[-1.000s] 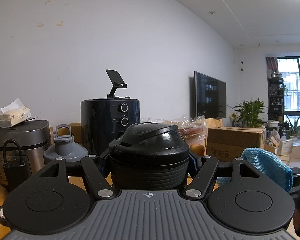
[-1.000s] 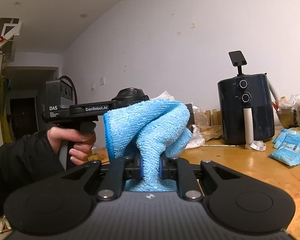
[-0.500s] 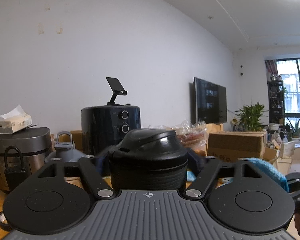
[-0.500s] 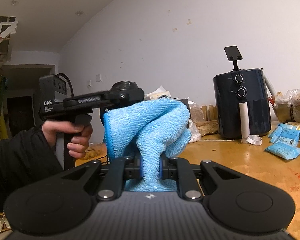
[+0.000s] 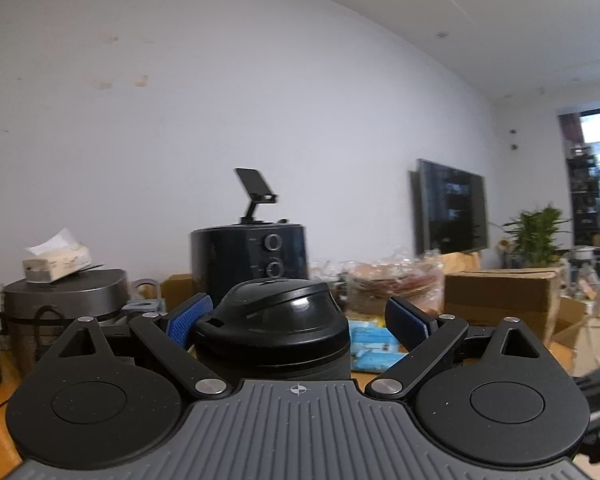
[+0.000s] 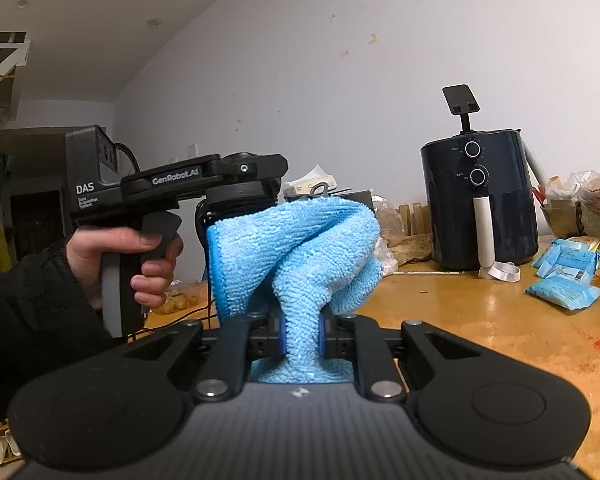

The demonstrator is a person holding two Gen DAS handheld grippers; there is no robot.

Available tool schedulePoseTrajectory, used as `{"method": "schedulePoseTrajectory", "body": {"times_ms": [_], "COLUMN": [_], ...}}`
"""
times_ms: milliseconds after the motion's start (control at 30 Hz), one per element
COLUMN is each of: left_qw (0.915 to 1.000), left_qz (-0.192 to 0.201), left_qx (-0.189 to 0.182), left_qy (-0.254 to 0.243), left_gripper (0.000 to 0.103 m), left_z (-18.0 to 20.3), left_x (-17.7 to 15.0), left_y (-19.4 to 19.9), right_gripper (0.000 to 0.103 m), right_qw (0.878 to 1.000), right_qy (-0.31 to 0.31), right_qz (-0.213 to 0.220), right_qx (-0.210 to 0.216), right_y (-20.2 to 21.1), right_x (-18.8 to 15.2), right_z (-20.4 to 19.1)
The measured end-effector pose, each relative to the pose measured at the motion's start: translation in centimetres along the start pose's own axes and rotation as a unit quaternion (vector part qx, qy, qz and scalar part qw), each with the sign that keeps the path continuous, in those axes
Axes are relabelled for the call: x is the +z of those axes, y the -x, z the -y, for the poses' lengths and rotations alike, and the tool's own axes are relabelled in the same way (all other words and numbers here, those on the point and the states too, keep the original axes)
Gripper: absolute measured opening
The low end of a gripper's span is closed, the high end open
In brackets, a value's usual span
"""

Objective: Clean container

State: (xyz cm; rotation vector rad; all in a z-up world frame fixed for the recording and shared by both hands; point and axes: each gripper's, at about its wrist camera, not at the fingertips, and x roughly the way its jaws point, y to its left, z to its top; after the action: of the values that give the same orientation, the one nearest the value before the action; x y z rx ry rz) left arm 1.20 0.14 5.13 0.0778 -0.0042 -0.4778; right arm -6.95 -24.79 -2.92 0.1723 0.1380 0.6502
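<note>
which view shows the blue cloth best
The right wrist view: the blue cloth fills its centre, pinched in the right gripper. The left wrist view shows none of it.

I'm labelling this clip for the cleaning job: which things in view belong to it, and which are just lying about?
Part of the job:
- black container, standing between the open left gripper fingers
- blue cloth, pinched in the right gripper

Lying about:
- air fryer
- phone stand on top of it
- blue packets
- tissue box
- cardboard box
</note>
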Motion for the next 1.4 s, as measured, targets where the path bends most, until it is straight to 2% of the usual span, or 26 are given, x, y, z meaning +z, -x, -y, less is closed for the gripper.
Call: {"method": "schedulePoseTrajectory", "body": {"times_ms": [233, 400, 567, 900, 1400], "left_qw": [0.9980, 0.9934, 0.9847, 0.9671, 0.9557], "left_qz": [-0.007, -0.015, -0.024, -0.032, -0.030], "left_qx": [0.061, 0.111, 0.171, 0.245, 0.285], "left_qy": [0.017, 0.024, 0.024, 0.062, 0.066], "left_gripper": [0.095, 0.095, 0.095, 0.095, 0.095], "left_z": [1.2, 2.1, 3.1, 3.6, 4.5], "left_x": [0.4, 0.7, 1.0, 1.2, 1.8], "left_y": [-0.1, -0.5, -1.0, -1.7, -2.0], "right_gripper": [0.009, 0.009, 0.009, 0.009, 0.009], "right_qw": [1.000, 1.000, 1.000, 1.000, 1.000], "right_qy": [-0.002, -0.002, -0.002, -0.002, -0.003], "right_qz": [-0.001, -0.002, -0.003, -0.005, -0.007], "right_qx": [-0.002, -0.002, -0.003, -0.005, -0.006], "right_y": [0.0, 0.0, 0.1, 0.2, 0.4], "right_x": [0.0, -0.1, -0.1, -0.2, -0.3], "right_z": [0.1, 0.1, 0.0, -0.1, -0.2]}}
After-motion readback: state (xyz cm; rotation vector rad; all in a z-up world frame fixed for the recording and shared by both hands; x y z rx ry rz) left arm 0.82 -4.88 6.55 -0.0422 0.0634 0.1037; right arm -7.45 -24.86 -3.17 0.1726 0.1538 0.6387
